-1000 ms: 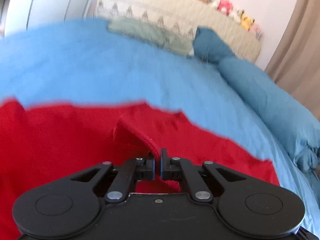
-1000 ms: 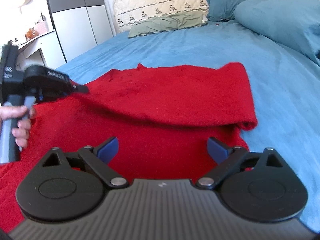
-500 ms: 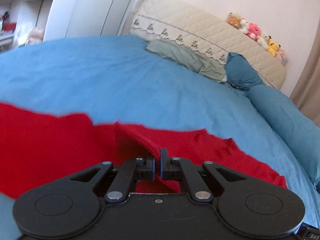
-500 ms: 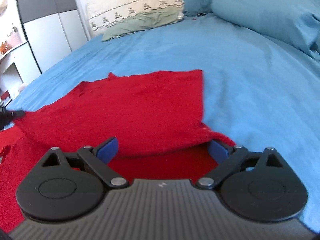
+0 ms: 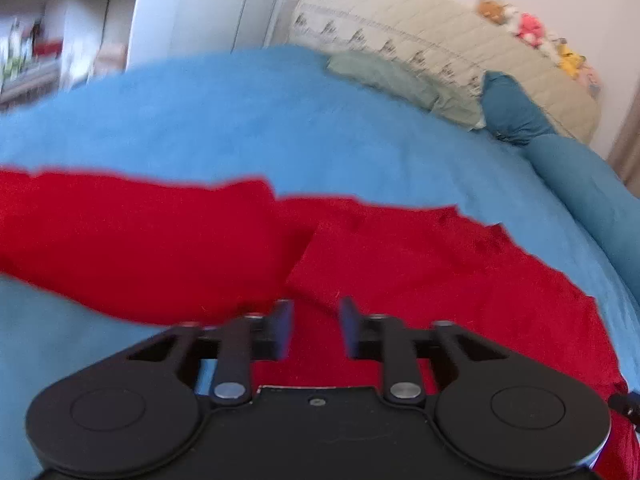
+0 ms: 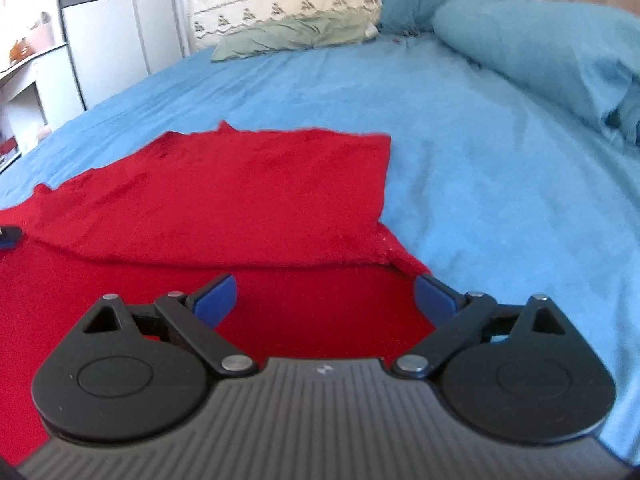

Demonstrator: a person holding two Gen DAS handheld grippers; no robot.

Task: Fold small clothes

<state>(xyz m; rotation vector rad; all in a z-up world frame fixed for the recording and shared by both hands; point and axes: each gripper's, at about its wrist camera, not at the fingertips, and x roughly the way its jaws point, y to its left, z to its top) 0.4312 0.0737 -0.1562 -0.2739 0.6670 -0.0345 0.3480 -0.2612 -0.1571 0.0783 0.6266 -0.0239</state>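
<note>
Left gripper [image 5: 316,314] let go of the red garment [image 5: 420,264] lying on the blue bed [image 5: 248,120].

A second earlier its jaws were pinched shut on a raised fold of the cloth; they had just been opening, stood partly apart, and the cloth lay flat below them, gripped by nothing. The right gripper [image 6: 326,294] was wide open as before, holding nothing, over the garment's near part, whose top layer lay folded across. The left view was blurred, the shelves at far left hard to make out, and the garment's near edge hid behind both grippers.
</note>
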